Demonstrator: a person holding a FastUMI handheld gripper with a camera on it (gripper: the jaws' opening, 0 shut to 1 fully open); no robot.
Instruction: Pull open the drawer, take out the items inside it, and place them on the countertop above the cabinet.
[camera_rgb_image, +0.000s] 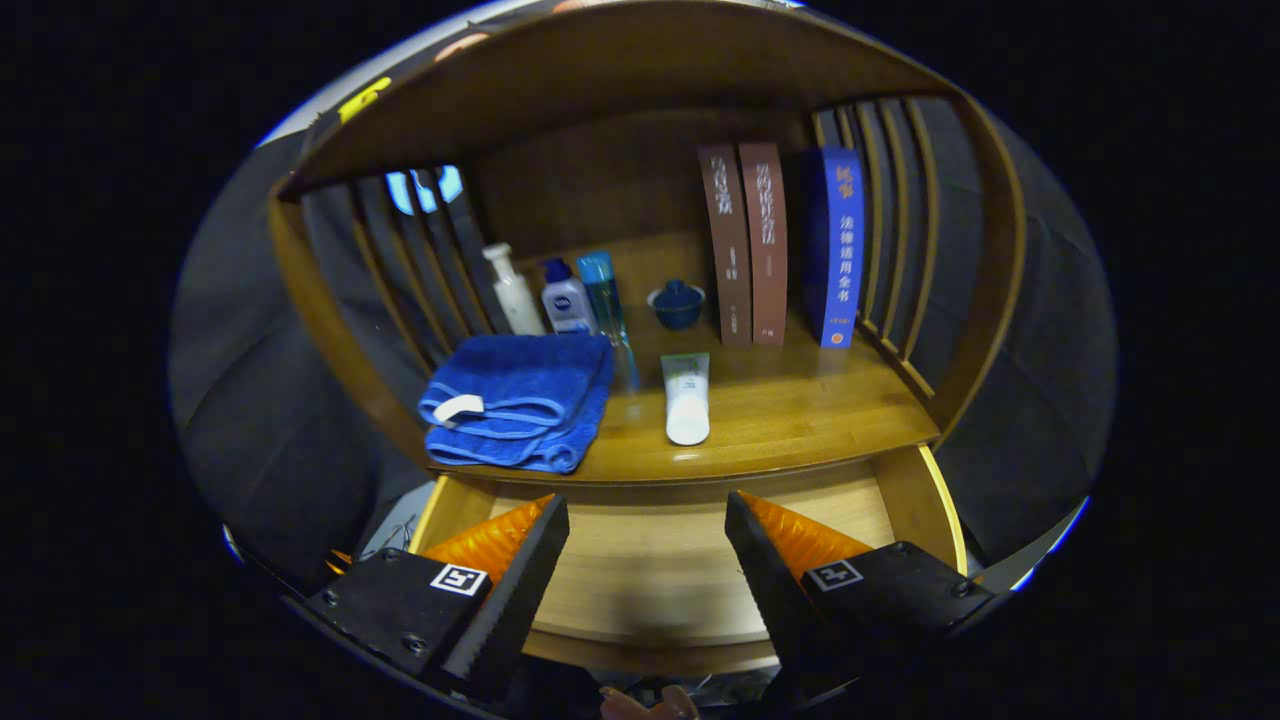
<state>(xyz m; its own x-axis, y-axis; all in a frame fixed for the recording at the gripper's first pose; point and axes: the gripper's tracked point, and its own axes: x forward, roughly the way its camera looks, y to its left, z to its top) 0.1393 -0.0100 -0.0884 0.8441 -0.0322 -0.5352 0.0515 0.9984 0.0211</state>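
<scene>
Gripper view has the tongs (647, 545) spread wide with nothing between them, hanging right over the pulled-out light wooden drawer (650, 560). From what I can see of the drawer floor between and just past the fingers (520, 590), it's bare wood, plus a bit of shadow near the front edge. A fingertip or two of a person's hand (650, 703) peeks in just behind the tongs.

Right past the drawer is the glossy brown wooden counter (800, 410) of the cabinet, and that's where the stuff sits. A folded blue towel with a small white tag (520, 400) lies at the front, ahead of the left finger and slightly overhanging the counter edge. Beside it, roughly straight ahead between the fingers, a white squeeze tube with a green-and-white label (687, 398) stands on its cap end.

Behind the towel is a little row of bottles: a white pump bottle (513, 292), a small white bottle with a dark blue cap (566, 298), and a tall clear-blue bottle (604, 290) touching the towel's back corner. A small dark blue lidded cup (677, 303) sits further back by itself.

Toward the right, two brown books (748, 245) and a thick blue book (835, 245) stand upright side by side, near the slatted wooden side rail (890, 220). A curved wooden top (620, 70) arches over the whole shelf.
</scene>
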